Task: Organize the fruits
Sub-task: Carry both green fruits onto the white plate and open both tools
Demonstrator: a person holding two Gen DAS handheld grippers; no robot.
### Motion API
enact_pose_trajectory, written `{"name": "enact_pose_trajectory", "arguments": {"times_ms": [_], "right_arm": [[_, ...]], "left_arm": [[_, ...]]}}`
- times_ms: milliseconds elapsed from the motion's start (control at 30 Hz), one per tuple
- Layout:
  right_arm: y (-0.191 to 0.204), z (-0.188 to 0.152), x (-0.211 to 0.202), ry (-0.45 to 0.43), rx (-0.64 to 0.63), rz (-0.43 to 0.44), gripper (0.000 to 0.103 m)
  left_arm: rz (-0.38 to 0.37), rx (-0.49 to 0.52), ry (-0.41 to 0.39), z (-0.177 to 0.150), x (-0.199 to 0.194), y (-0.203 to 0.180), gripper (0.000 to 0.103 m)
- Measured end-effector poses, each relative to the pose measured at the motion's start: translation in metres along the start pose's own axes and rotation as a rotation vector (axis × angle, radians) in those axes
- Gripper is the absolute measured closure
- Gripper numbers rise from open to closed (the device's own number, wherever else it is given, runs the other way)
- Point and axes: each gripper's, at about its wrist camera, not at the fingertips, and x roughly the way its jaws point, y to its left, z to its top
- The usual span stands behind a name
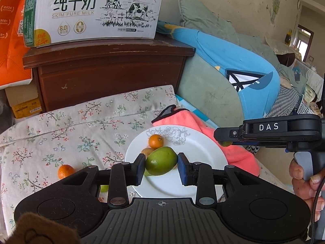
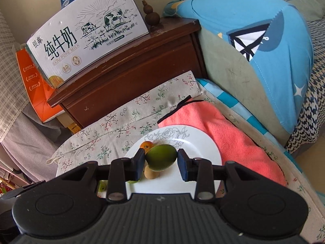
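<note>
1. A floral cloth (image 1: 61, 126) covers the bed, with a white plate (image 1: 203, 148) at lower centre of the frame.
2. Your left tongs (image 1: 161, 159) are closed on a green fruit (image 1: 158, 165) over the plate, likely for setting down beside the orange (image 1: 156, 141).
3. Your right tongs (image 2: 161, 158) pinch another green fruit (image 2: 162, 162) above the same plate.
4. One loose orange (image 1: 65, 171) waits at lower left, off the plate.

A floral cloth (image 1: 67, 126) covers the bed. Directly on it lie a white plate (image 1: 203, 152) with a rose outline, a coral-pink towel (image 2: 223, 134) touching the plate's far rim, and a lone tangerine (image 1: 65, 171) left of the plate.
</note>
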Motion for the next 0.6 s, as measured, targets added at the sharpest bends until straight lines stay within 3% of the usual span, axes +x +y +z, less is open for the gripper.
{"name": "enact_pose_trajectory", "arguments": {"times_ms": [267,600], "right_arm": [[-0.014,-0.009,0.019,0.081,0.095,-0.054,0.068],[-0.016,-0.022,0.035,0.139,0.107,-0.101,0.068]], "left_arm": [[-0.022,0.045,0.056,-0.005,0.028,-0.014,0.072],[-0.042,0.068,0.114,-0.015,0.051,-0.022,0.072]]}}
